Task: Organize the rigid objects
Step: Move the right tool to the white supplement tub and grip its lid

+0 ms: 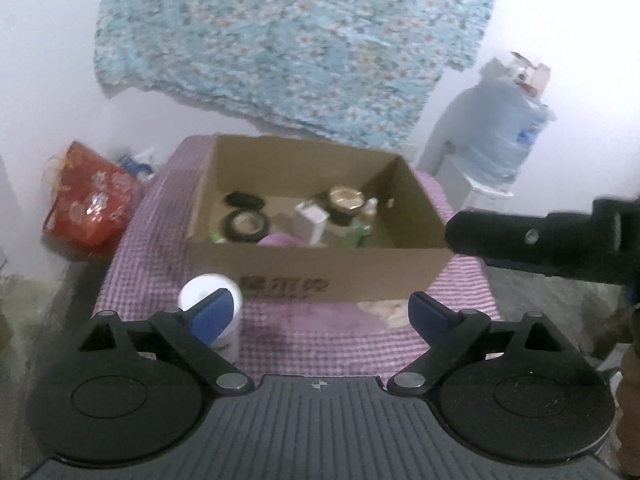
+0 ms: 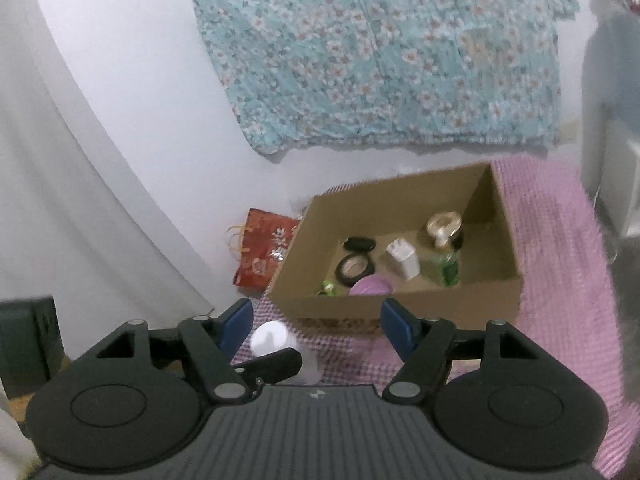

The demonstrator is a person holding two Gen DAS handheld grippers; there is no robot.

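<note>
red gift bag (image 1: 90,200): on the floor at far left, against the white wall, just beside the table edge.

pink checked cloth (image 1: 280,340): covers the table top; carries the box and the jar.

white jar (image 1: 210,312): stands upright on the cloth, near the box's front left corner and apart from it; in the left wrist view the left blue pad overlaps it, with no contact to be made out.

left gripper (image 1: 322,314): jaws spread wide, nothing between them, held over the cloth in front of the box.

cardboard box (image 1: 320,272): open-topped, mid-table, dark print on its front wall. contents, left to right:
- black oval case (image 1: 244,201), toward the back left
- black round compact (image 1: 246,227), lid off, pale centre showing
- small green item (image 2: 330,289) at the front wall (too small to identify)
- pink round lid (image 2: 372,286), lying against the front wall
- white charger block (image 1: 314,220), tilted
- green bottle (image 2: 446,266), leaning
- gold-topped jar (image 1: 346,200), toward the back right

floral blue cloth (image 1: 288,48): hangs on the wall behind the table.

right gripper (image 2: 316,326): jaws parted with nothing gripped; the white jar shows low between the fingers and the box beyond. its dark body enters the left wrist view at the right edge.

water jug (image 1: 500,128): large, bluish, on a white stand at far right.
</note>
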